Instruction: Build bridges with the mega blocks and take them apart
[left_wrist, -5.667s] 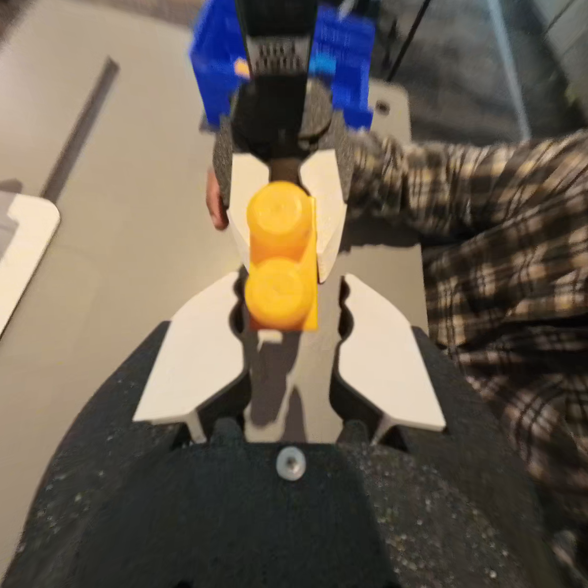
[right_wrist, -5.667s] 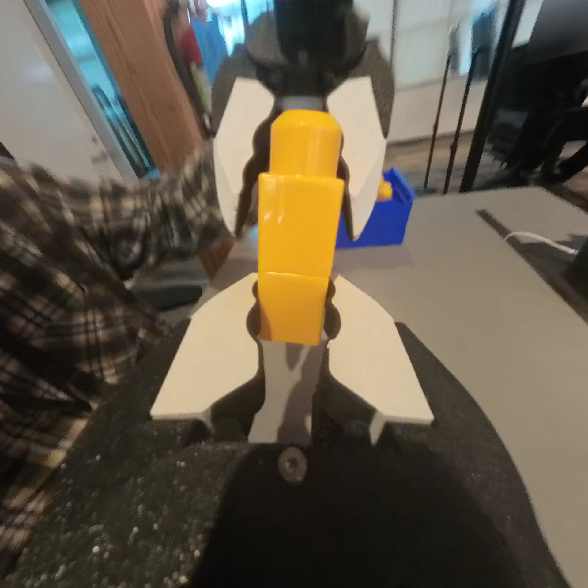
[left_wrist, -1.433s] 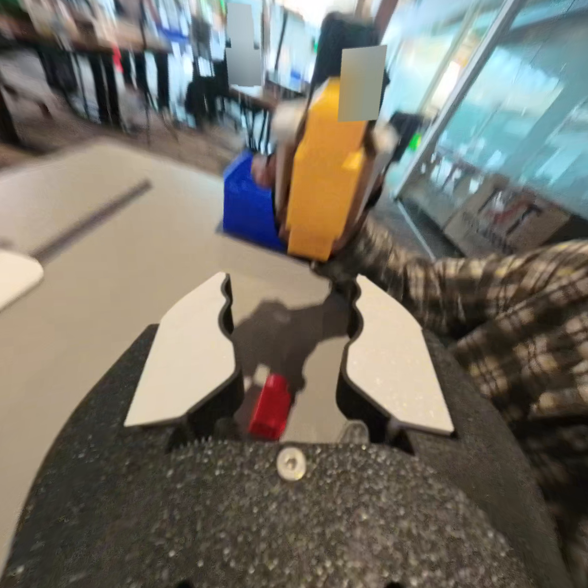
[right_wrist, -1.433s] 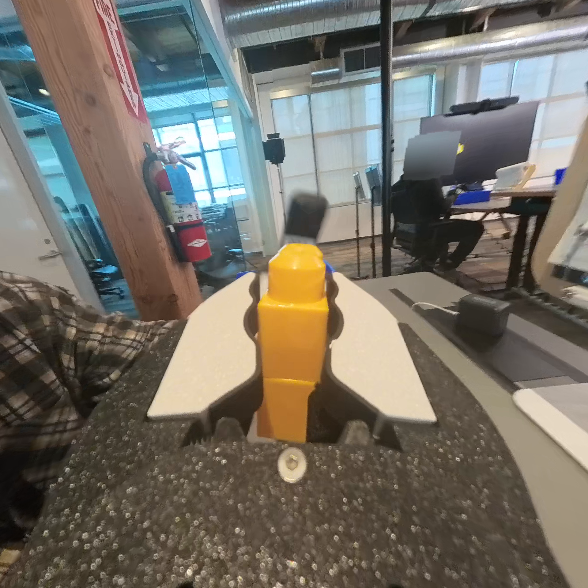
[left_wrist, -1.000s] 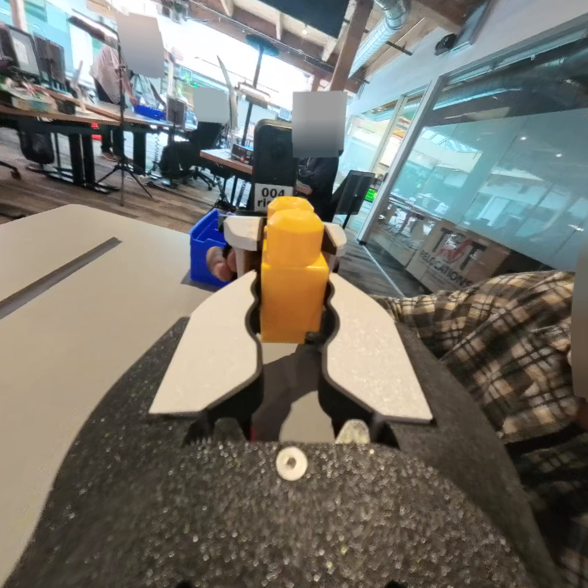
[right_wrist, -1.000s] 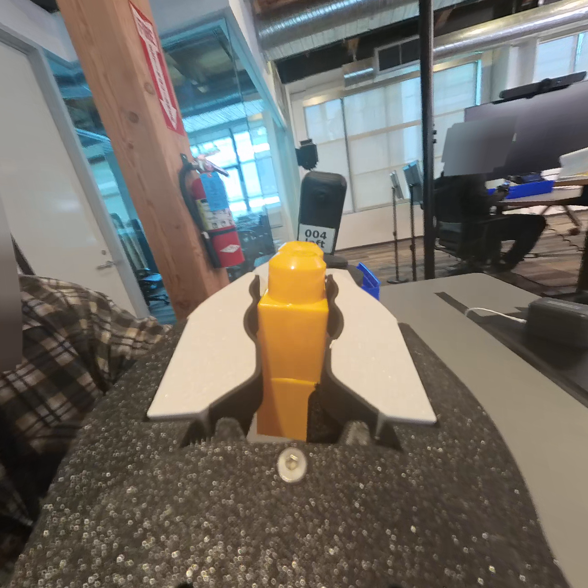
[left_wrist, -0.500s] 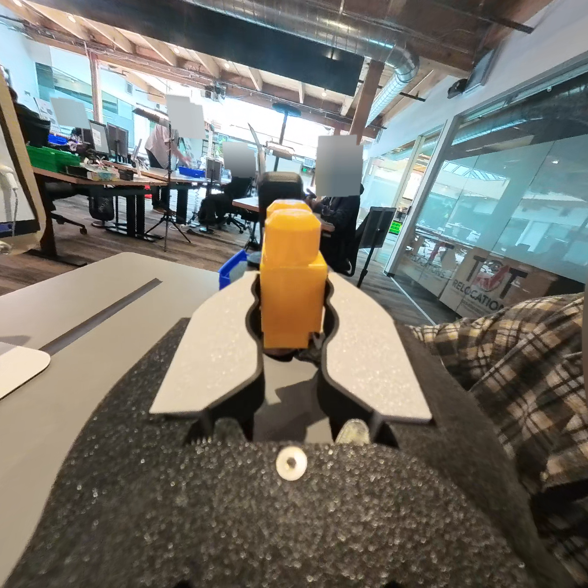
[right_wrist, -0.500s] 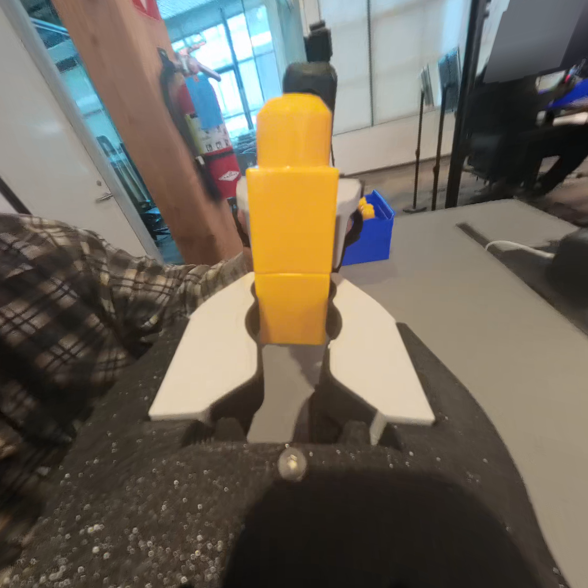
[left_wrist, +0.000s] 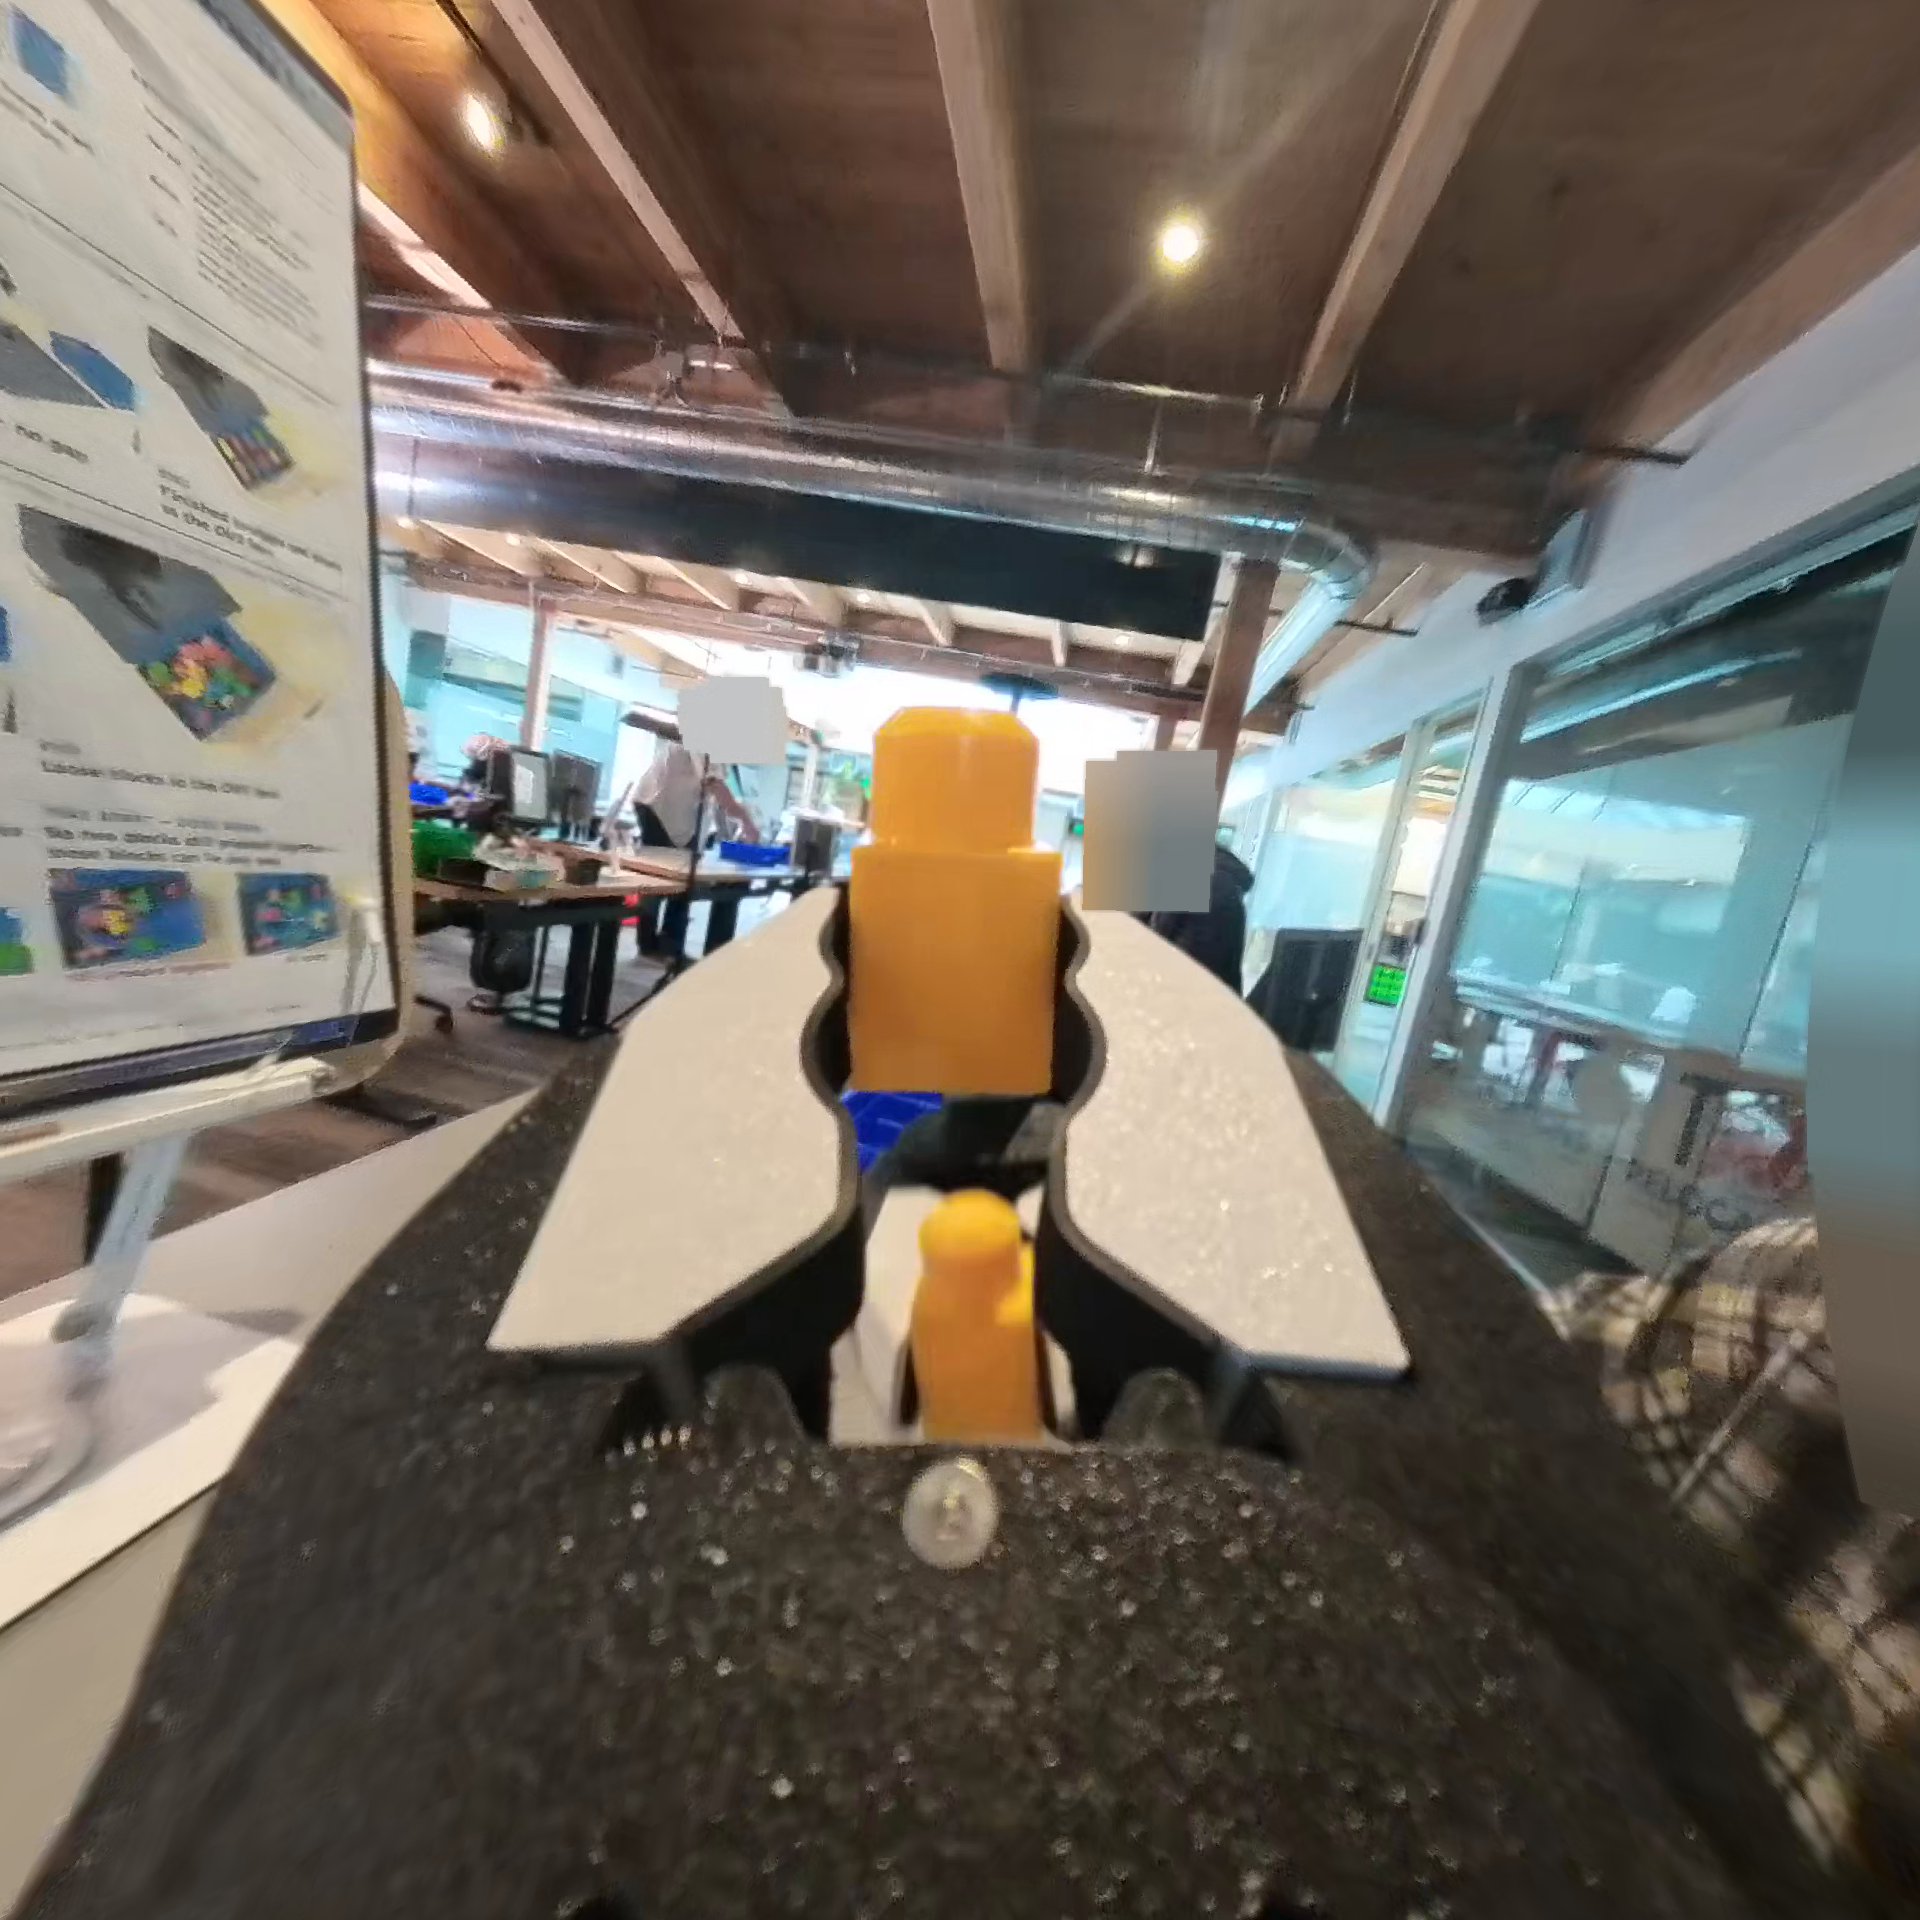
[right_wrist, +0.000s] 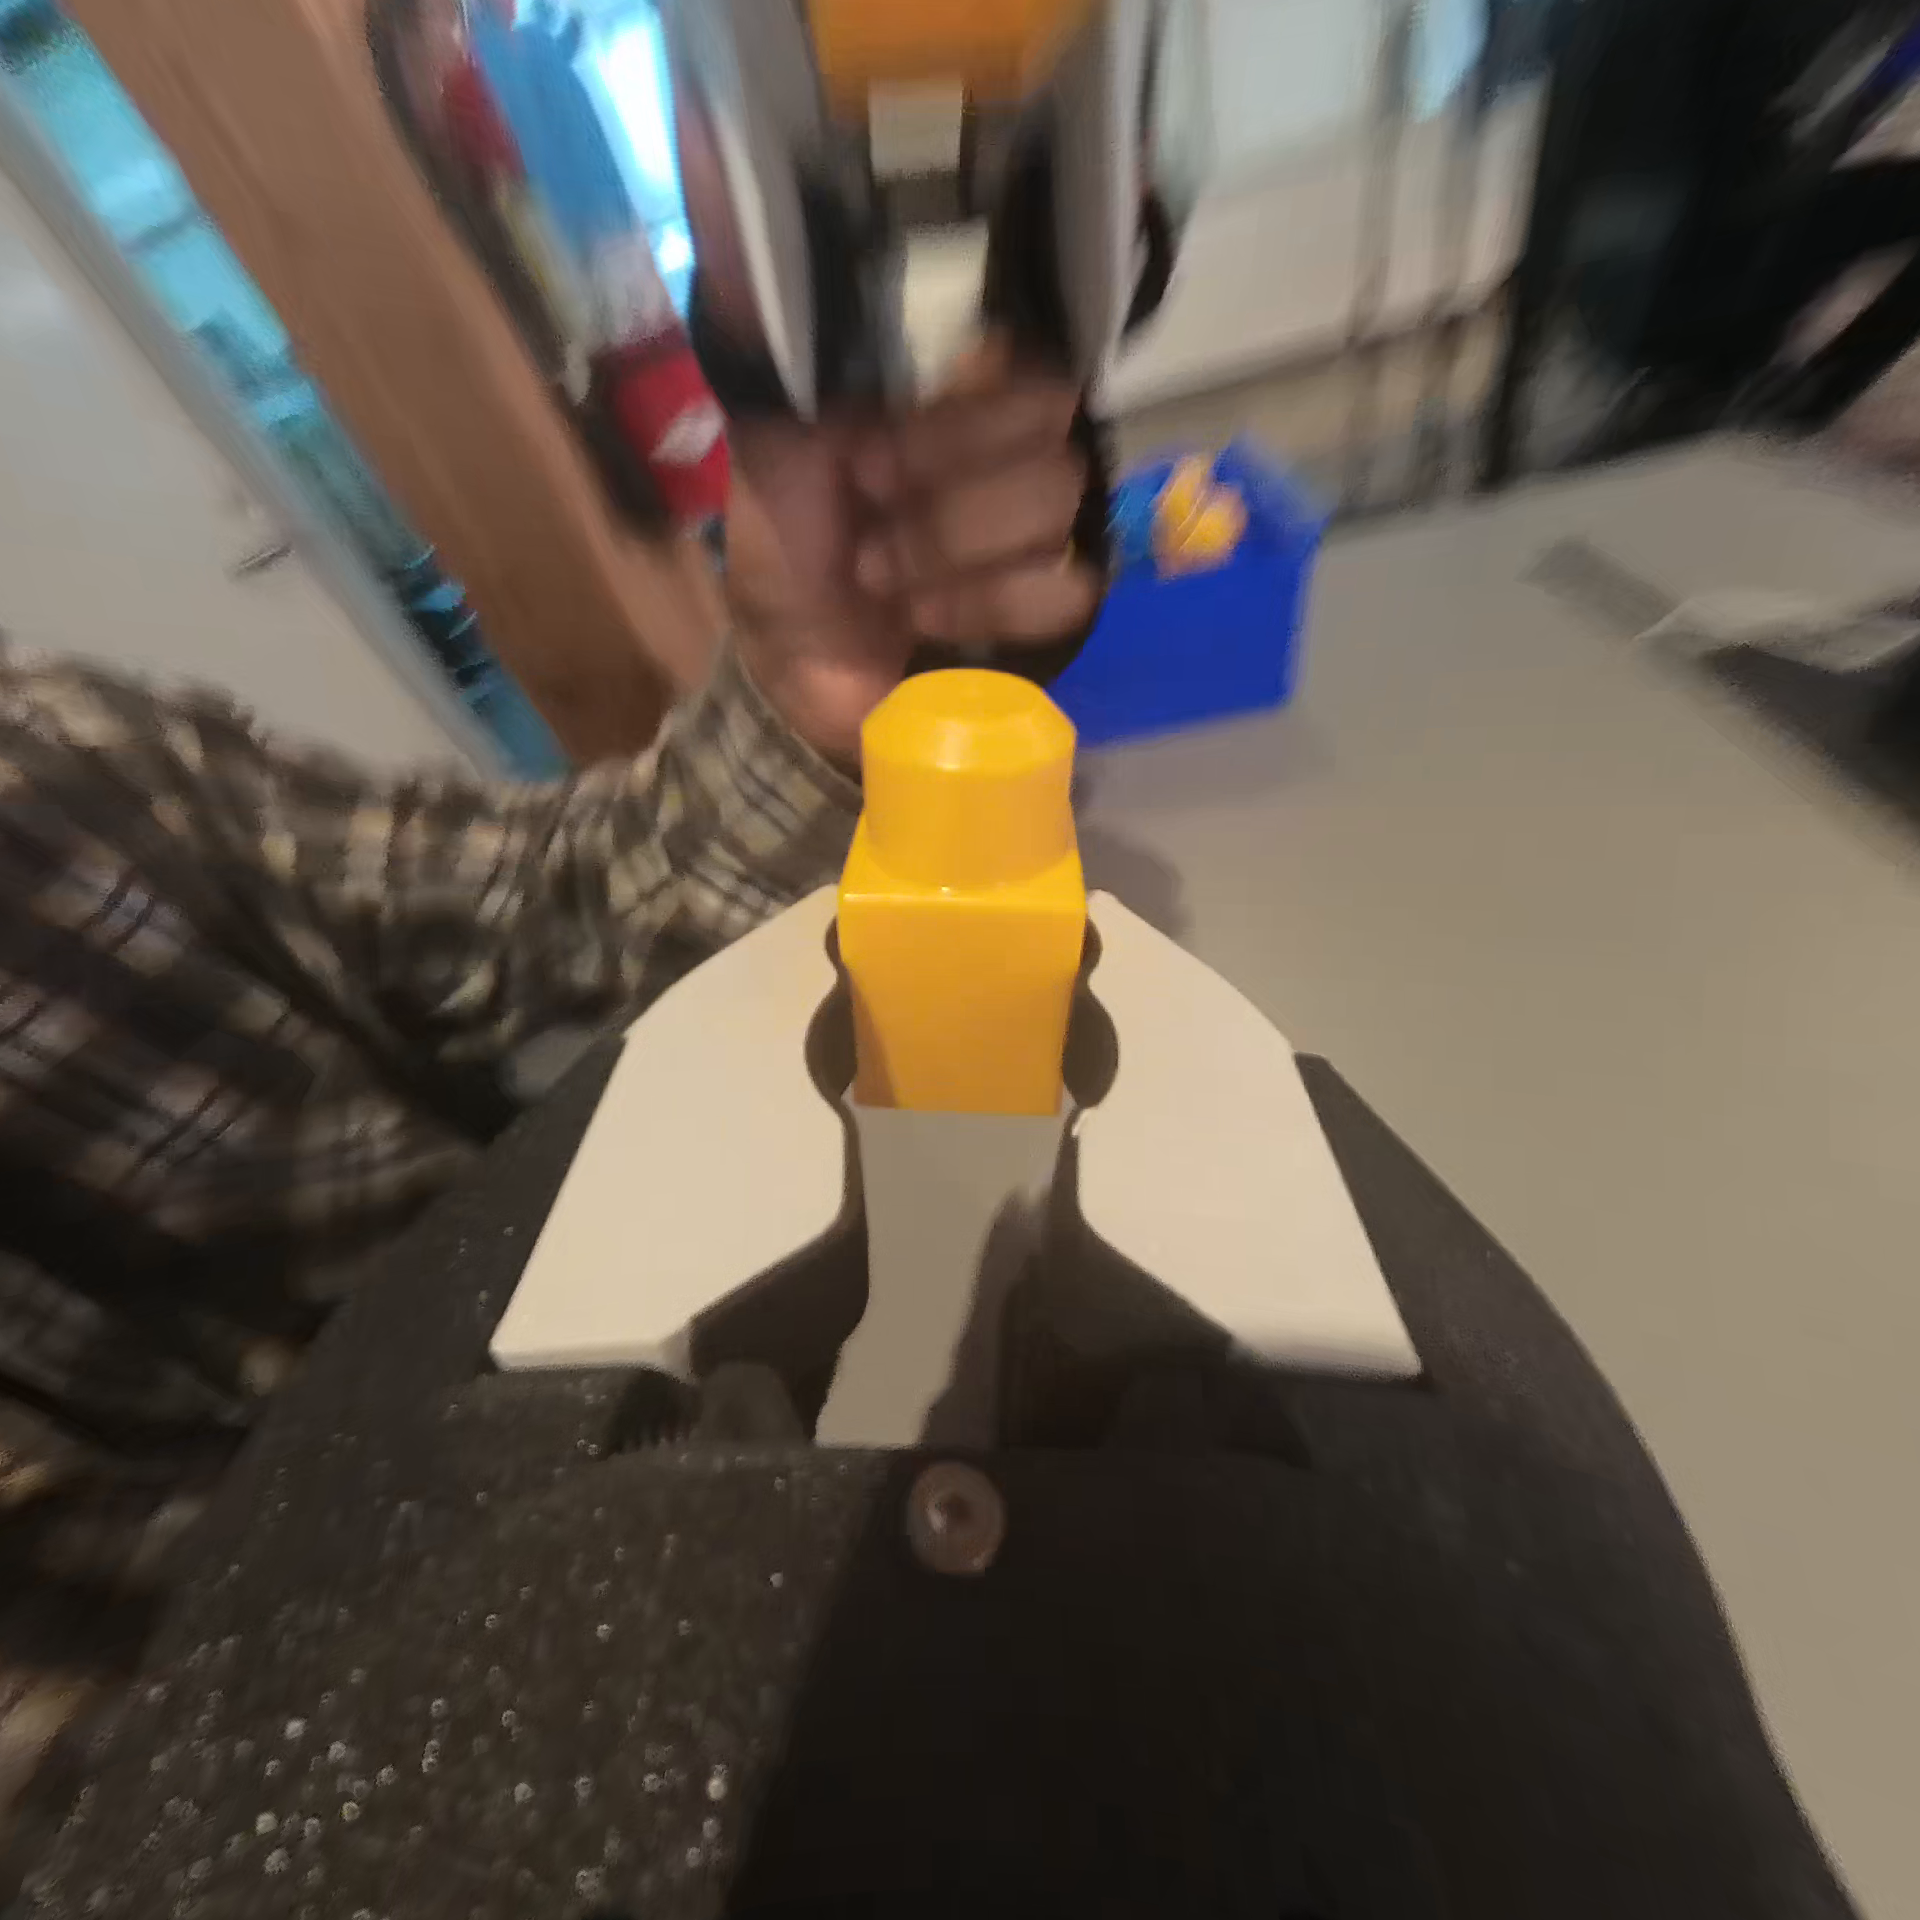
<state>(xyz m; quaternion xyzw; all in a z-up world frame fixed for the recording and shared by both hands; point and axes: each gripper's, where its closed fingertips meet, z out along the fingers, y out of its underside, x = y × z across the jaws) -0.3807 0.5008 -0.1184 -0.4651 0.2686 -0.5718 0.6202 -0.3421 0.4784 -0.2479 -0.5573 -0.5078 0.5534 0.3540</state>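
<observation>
Orange block (left_wrist: 951, 966) sits clamped between the tips of the left gripper (left_wrist: 951, 997), raised high above the worktop (left_wrist: 197, 1288). A second orange block (right_wrist: 961, 935) is pinched upright in the right gripper (right_wrist: 961, 1023), lower down over the grey surface. Behind it stand a blue bin (right_wrist: 1205, 613) and a plaid sleeve (right_wrist: 312, 935).
</observation>
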